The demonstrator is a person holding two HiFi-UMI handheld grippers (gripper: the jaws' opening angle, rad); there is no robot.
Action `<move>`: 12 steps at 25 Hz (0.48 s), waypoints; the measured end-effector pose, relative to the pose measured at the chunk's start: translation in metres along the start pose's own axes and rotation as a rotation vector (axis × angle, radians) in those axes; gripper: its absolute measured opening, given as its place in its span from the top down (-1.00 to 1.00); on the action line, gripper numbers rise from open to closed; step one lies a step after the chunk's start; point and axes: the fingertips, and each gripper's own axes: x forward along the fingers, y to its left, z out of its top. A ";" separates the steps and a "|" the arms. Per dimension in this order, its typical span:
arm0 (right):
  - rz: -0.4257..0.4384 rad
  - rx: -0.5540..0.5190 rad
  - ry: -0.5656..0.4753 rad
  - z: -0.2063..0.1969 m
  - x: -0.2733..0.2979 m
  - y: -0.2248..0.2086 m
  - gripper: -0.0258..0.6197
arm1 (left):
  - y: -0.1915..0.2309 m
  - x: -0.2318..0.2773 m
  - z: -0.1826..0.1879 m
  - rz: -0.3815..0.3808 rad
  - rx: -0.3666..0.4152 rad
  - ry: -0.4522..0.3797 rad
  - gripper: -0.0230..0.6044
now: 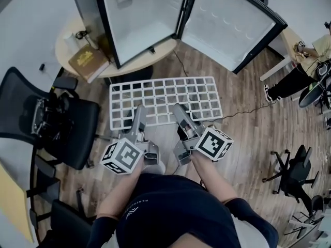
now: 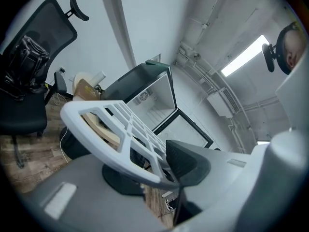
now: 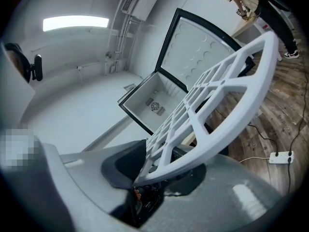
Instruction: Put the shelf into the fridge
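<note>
Gripping shelf [image 1: 165,99] near edge | left gripper [image 1: 138,110] clamped | right gripper [image 1: 179,110] clamped

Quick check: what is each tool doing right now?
Left tool: closed on the white shelf.
Right tool: closed on the same shelf.

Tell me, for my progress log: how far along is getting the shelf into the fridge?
Done: the fridge door stands open, and the left gripper and right gripper are both shut on the near edge of the white shelf. In hand: the shelf is held in front of the fridge. Left: moving it closer and sliding it inside.
</note>
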 end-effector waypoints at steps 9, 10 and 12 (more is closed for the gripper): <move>-0.013 -0.021 0.001 0.036 0.052 -0.016 0.57 | 0.012 0.062 0.020 -0.021 -0.029 -0.004 0.48; -0.015 -0.021 -0.001 0.042 0.056 -0.017 0.57 | 0.010 0.069 0.022 -0.027 -0.032 -0.001 0.48; -0.017 -0.013 0.003 0.053 0.064 -0.019 0.57 | 0.008 0.084 0.024 -0.032 -0.042 0.004 0.48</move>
